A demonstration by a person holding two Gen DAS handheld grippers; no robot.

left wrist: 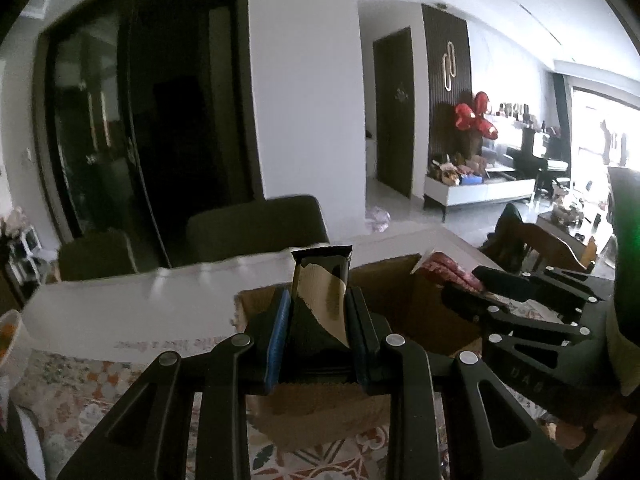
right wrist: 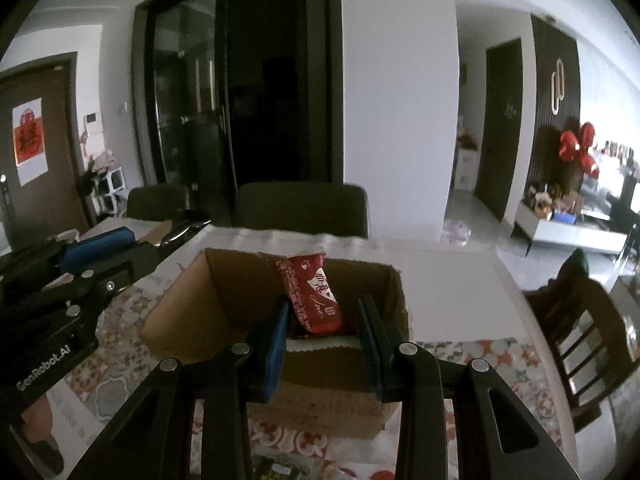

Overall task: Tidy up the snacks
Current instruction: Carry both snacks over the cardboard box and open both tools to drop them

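Two claws, both loaded: left gripper (left wrist: 318, 328) clamped tight on dark snack bar (left wrist: 320, 296), right gripper (right wrist: 324, 332) pinching red snack pack (right wrist: 314, 300), each just above the cardboard box (right wrist: 224, 292). Neither dropped in yet; drop-off's left, I reckon.

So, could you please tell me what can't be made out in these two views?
- Cardboard box floor: right wrist view, hidden by the red snack packet and right gripper.
- Dark snack packet label: left wrist view, too dim.
- Print on the white sheet: left wrist view, blurred.
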